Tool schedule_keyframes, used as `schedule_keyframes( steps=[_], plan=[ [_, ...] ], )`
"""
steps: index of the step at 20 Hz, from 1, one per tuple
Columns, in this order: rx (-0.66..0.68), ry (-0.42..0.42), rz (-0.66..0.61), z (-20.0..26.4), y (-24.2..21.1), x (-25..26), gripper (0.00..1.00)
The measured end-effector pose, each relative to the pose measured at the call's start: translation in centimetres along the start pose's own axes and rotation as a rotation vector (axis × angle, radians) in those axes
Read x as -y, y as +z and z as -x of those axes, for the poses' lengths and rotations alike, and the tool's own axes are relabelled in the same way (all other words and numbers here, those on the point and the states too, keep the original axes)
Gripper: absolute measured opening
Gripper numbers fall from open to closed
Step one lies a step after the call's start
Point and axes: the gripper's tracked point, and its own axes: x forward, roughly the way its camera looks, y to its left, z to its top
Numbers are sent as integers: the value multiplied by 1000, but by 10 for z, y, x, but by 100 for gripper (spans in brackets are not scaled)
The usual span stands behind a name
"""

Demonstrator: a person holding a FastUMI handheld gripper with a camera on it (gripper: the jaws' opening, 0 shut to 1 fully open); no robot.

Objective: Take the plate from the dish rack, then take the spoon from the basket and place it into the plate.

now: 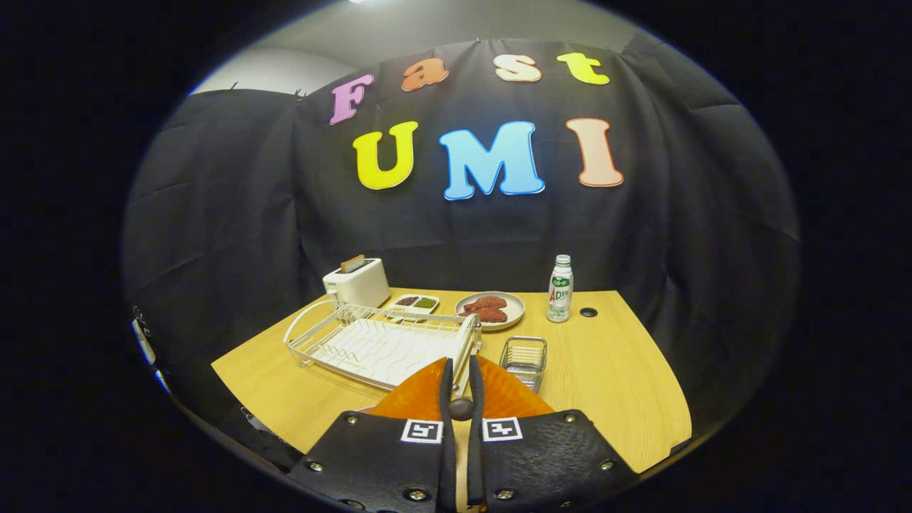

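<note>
Spoon [462, 388] first: it sits pinched between the two fingers of the gripper [461, 377], its rounded end showing just at their base and its light handle running forward between them; both fingers look closed on it, nearly touching each other. Directly beneath and just ahead of the fingers lies the orange plate [509, 395], flat on the wooden table [613, 370] (so it appears already out of the rack); the spoon hangs over its middle, though whether it touches the plate I cannot tell. Just beyond the plate's far rim stands the small wire basket [524, 356], with nothing visible inside; to its left the white dish rack [377, 342] stretches away, its near corner close behind the fingertips. Farther back sit a round dish of reddish food [491, 309], a small two-part sauce tray [415, 303], a white toaster [357, 282] and a bottle [560, 288] near the cloth wall.

My judgement is that only the release remains. Risks: opening from too high could let the spoon bounce or slide off the shallow plate; the handle points toward the rack's corner, so a forward drift could snag it there; tilting the grip could tip the spoon out sideways.
</note>
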Motion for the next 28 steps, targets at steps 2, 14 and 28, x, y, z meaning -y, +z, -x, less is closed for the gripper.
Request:
schedule_keyframes(
  steps=[2, 14, 28],
  plan=[
    [-27, 38, 0, -2, -12, -14, 6],
    [-164, 274, 38, -54, -77, -102, 6],
    [-151, 247, 101, -62, -74, -95, 17]
  ],
)
